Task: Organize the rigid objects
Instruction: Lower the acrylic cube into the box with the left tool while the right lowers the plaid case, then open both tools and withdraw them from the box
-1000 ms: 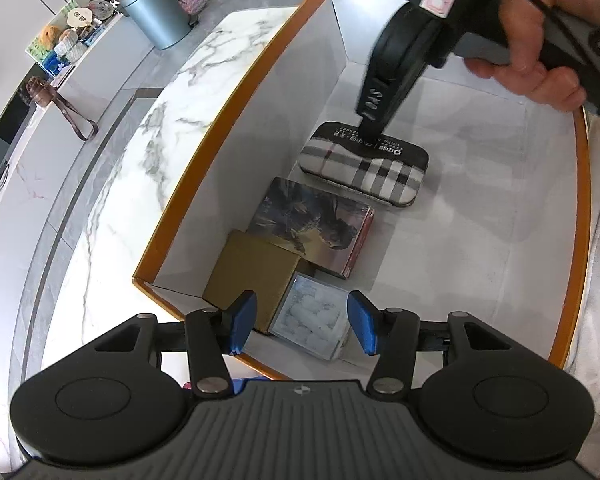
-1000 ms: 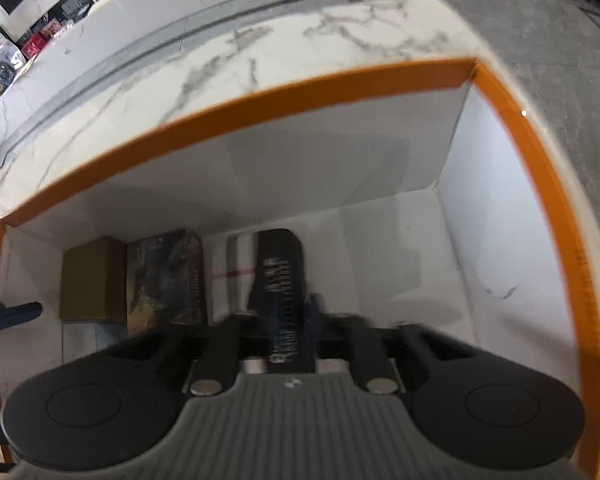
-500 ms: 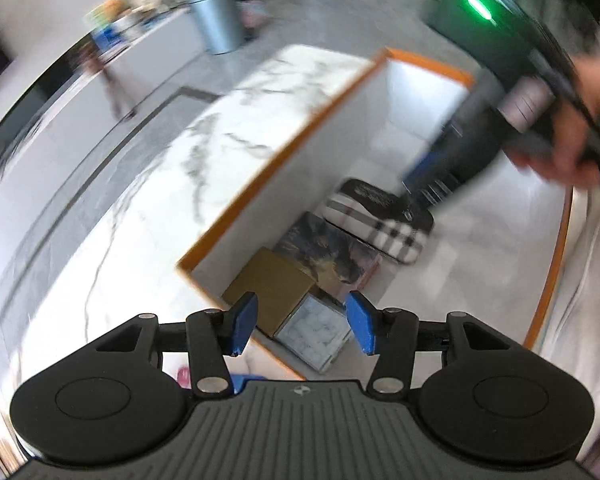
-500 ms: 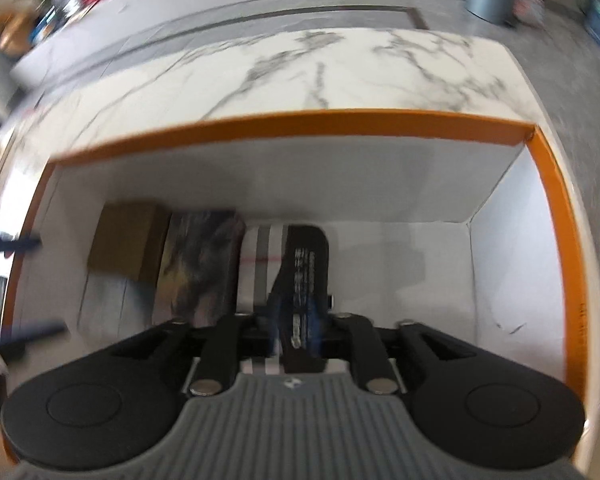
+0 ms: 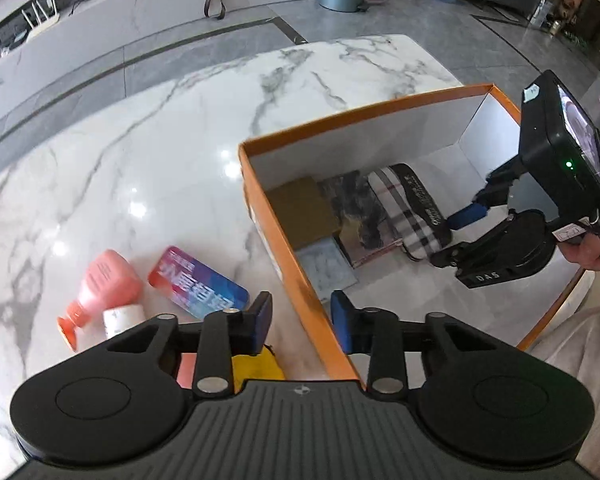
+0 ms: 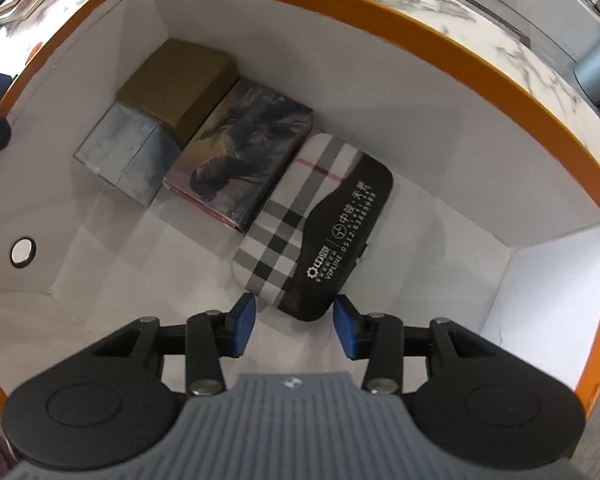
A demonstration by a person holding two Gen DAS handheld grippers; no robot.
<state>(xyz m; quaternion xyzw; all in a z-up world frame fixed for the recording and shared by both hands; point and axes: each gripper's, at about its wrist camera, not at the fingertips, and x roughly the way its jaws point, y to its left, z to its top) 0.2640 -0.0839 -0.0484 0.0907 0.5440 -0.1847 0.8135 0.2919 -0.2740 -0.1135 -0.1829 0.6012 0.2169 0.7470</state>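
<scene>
Right gripper [image 6: 294, 330] fingers spread wide, empty, just above near end of plaid case [image 6: 300, 236]. Case lies flat inside orange-rimmed box [image 6: 380, 12], beside dark picture box [image 6: 240, 152], then gold box [image 6: 180, 80] and clear box [image 6: 128, 148]. Left gripper [image 5: 302, 320] wide, empty, over box edge; pink bottle [image 5: 104, 284], colourful can [image 5: 198, 280] on marble table [image 5: 140, 140].

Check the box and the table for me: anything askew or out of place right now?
Inside the box nothing stands out: the gold box, clear case, horse tin and plaid case lie flat, side by side. On the table, the pink bottle lies tipped on its side beside the colourful tin.
</scene>
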